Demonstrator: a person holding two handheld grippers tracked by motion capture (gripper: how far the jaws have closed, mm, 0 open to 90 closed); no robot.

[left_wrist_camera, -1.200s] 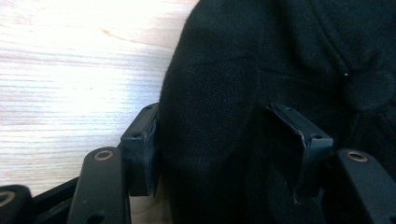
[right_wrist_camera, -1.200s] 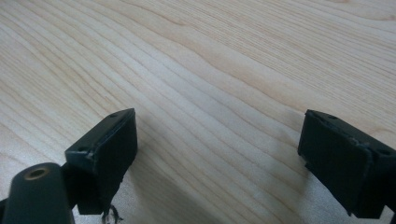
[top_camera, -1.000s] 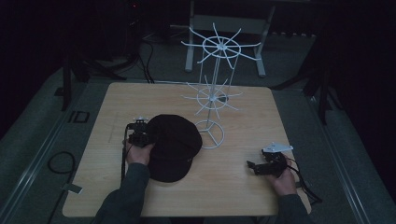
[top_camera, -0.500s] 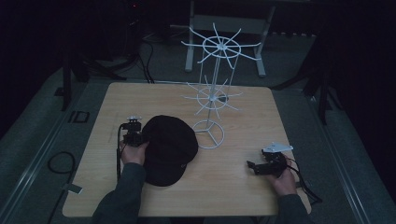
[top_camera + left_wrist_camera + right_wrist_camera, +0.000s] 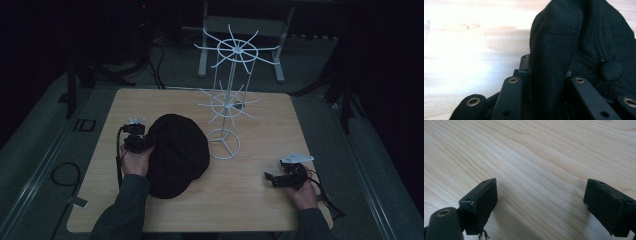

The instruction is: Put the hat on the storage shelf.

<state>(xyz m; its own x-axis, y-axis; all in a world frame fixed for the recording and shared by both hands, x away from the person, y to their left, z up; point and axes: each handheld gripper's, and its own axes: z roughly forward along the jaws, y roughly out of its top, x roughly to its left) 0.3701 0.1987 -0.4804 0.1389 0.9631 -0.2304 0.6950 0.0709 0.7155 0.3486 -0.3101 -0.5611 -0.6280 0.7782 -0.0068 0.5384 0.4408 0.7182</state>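
Evidently, in the high view a black cap (image 5: 175, 155) is held at its left edge by the left gripper (image 5: 136, 143), near the white wire rack (image 5: 227, 100); the right gripper (image 5: 280, 178) rests at the near right. In the left gripper view a cloth fold is pinched between the jaws, and in the right gripper view the jaws are spread over the bare table (image 5: 536, 157), so a lift toward the rack's hooks is judged to be called for next.

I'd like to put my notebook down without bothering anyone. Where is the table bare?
Bare wood lies between the white wire rack and the table's right edge, and along the near edge between the black cap and the right tongs. It is crowded at the left, where the left tongs pinch the cap beside the rack's base.
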